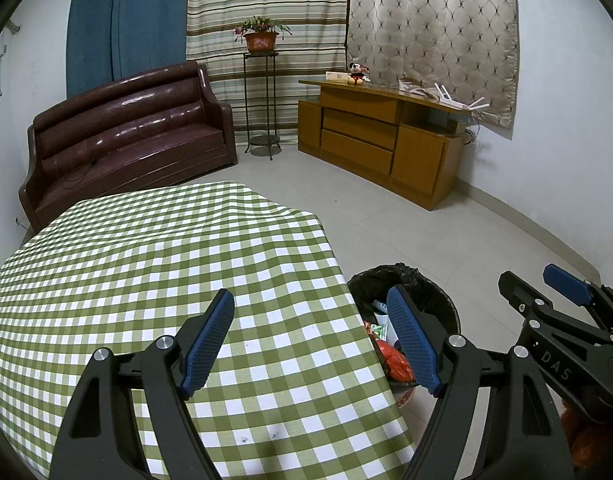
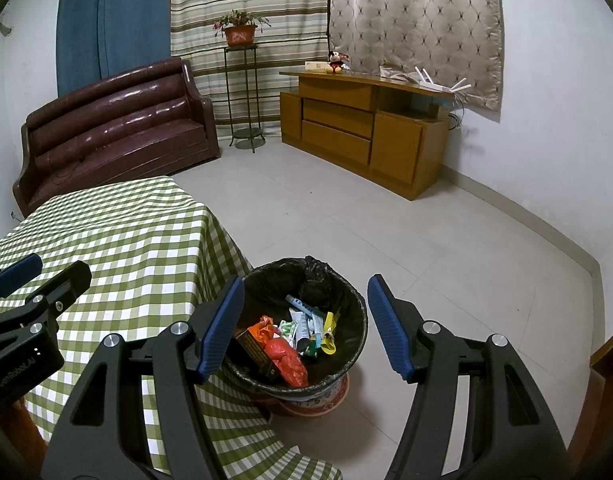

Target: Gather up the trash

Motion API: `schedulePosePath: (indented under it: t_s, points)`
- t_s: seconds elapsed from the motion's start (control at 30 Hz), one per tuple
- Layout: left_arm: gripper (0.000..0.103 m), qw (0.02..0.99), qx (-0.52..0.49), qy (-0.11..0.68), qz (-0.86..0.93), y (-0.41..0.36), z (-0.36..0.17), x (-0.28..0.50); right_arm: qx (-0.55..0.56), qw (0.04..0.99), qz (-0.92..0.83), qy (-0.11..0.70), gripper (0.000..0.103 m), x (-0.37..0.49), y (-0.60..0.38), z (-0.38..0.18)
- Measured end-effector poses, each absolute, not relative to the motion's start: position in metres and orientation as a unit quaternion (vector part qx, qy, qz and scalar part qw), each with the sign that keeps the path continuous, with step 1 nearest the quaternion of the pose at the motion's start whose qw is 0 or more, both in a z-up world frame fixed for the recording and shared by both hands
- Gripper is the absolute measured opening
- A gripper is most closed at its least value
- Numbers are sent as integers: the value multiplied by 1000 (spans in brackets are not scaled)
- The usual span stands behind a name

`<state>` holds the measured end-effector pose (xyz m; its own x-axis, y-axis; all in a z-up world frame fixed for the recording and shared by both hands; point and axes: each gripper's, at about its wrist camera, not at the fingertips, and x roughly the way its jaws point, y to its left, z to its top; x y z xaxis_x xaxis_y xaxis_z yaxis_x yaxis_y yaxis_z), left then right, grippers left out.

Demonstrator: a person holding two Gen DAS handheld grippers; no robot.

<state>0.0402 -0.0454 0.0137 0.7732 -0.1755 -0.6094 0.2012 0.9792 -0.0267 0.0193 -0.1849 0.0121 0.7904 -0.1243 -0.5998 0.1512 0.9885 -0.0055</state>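
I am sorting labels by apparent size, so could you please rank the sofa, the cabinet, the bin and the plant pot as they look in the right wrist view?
1. Sofa and cabinet: alike, not ranked.
2. Bin: nearness enlarges it.
3. Plant pot.

Both wrist views angle down, sharing the checked table [image 1: 186,260], bin [image 2: 346,300] and sofa [image 1: 126,128].

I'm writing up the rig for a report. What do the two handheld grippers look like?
Both are matte black plastic with angular, cut-out finger arms and round silver bolt heads at the pivots. Each finger ends in a blue pad with a fine ribbed grip texture. The left gripper and right gripper look identical. White lettering marks the bodies: "DAS" on the right, "GenRobot.AI" on the left.
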Motion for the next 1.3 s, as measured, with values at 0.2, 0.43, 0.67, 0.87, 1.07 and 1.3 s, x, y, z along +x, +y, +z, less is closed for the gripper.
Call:
schedulePosePath:
  t_s: [0.2, 0.43, 0.67, 0.87, 1.07, 1.3]
  points:
    - [76, 941, 20, 322, -99, -46, 14, 40, 21, 946, -73, 316, 63, 19, -185, 12]
    - [76, 941, 20, 322, -100, -45, 14, 40, 21, 946, -73, 315, 63, 19, -185, 13]
    - [76, 941, 21, 322, -102, -46, 11, 40, 21, 946, -73, 316, 63, 20, -185, 14]
    - [76, 941, 22, 321, -102, -46, 11, 40, 21, 946, -73, 316, 63, 20, -185, 14]
    - [76, 941, 21, 321, -101, -46, 11, 40, 20, 946, -73, 316, 63, 20, -185, 14]
    - [76, 943, 26, 317, -101, -48, 12, 40, 21, 946, -73, 317, 63, 20, -185, 14]
